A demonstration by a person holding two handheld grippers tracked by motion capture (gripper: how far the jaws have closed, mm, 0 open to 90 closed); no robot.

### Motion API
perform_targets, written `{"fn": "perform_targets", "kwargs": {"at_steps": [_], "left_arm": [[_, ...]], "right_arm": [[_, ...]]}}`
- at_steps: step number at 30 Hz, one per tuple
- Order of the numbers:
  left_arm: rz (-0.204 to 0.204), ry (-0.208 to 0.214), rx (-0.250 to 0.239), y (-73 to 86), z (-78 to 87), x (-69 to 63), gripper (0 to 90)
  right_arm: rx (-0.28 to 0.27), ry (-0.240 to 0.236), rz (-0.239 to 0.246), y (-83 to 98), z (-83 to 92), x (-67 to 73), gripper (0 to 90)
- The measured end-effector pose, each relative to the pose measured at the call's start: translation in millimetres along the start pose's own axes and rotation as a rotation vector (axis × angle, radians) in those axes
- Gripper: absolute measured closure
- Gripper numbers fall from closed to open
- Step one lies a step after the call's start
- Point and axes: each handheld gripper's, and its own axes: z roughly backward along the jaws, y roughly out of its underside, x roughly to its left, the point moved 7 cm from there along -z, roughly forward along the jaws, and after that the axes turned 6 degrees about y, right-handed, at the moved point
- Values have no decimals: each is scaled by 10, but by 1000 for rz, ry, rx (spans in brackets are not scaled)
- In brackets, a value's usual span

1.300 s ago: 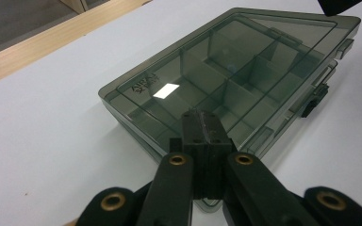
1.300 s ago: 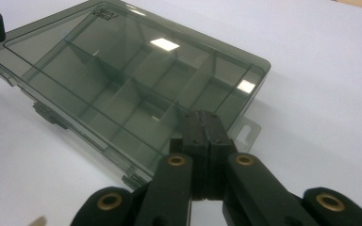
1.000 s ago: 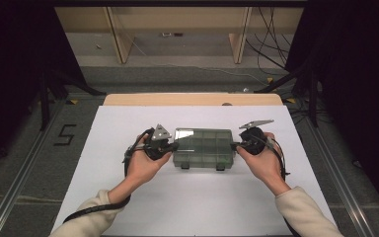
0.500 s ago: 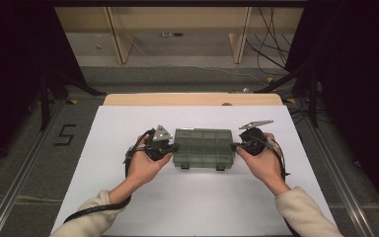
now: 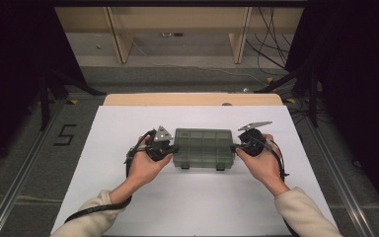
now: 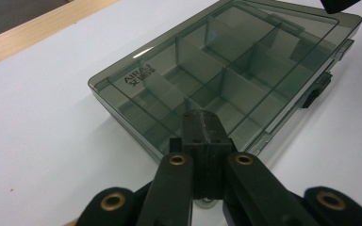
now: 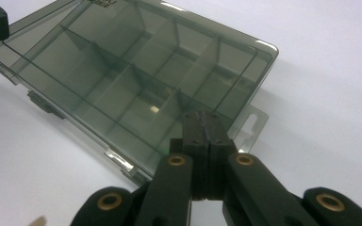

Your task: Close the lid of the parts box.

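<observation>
A smoky, see-through compartment box (image 5: 203,147) is lying flat near the middle of the white surface (image 5: 192,207), with its lid down and its 2 dark latches (image 5: 201,168) facing the person. Through the lid, dividers are showing that split the inside into several cells; in the right tool view a small pale speck is sitting in 1 cell, too small to identify.

The left tool (image 5: 170,148) is resting at the box's left end, held in the person's left hand (image 5: 145,165). In the left tool view its 2 black jaws are pressing together, with nothing between them, and their joined tip (image 6: 202,129) is sitting at the near edge of the box lid. Whether it is actually touching the plastic cannot be told.

The right tool (image 5: 235,146) is sitting at the box's right end, held in the right hand (image 5: 259,163). In the right tool view its jaws are likewise closed flat against each other, empty, and the tip (image 7: 201,127) is lying over the corner of the box beside a clear hanging tab (image 7: 252,123) that is sticking out from that end.

Both forearms, in pale sleeves (image 5: 303,217), are coming in from the bottom of the high view, and a black cable (image 5: 91,211) is trailing from the left tool along the surface. Beyond the white sheet a strip of bare wood (image 5: 192,99) is showing at the far edge.
</observation>
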Motion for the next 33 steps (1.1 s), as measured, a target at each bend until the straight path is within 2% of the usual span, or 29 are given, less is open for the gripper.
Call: {"fn": "perform_targets", "kwargs": {"at_steps": [2, 7, 19, 23, 25, 33], "left_arm": [[8, -1, -2, 3, -5, -7, 900], [3, 5, 0, 8, -14, -9, 900], [3, 3, 12, 34, -39, -20, 900], [-2, 11, 15, 41, -51, -26, 900], [-4, 8, 24, 49, -52, -28, 900], [-10, 12, 38, 81, -80, -30, 900]], "right_arm": [[-31, 2, -23, -16, -22, 14, 900], [-22, -2, -9, -4, -22, 10, 900], [-20, -5, -9, 6, -39, 15, 900], [-10, -7, -5, 20, -47, 19, 900], [18, -8, -38, 42, -34, 46, 900], [32, -12, -34, 66, -63, 41, 900]]}}
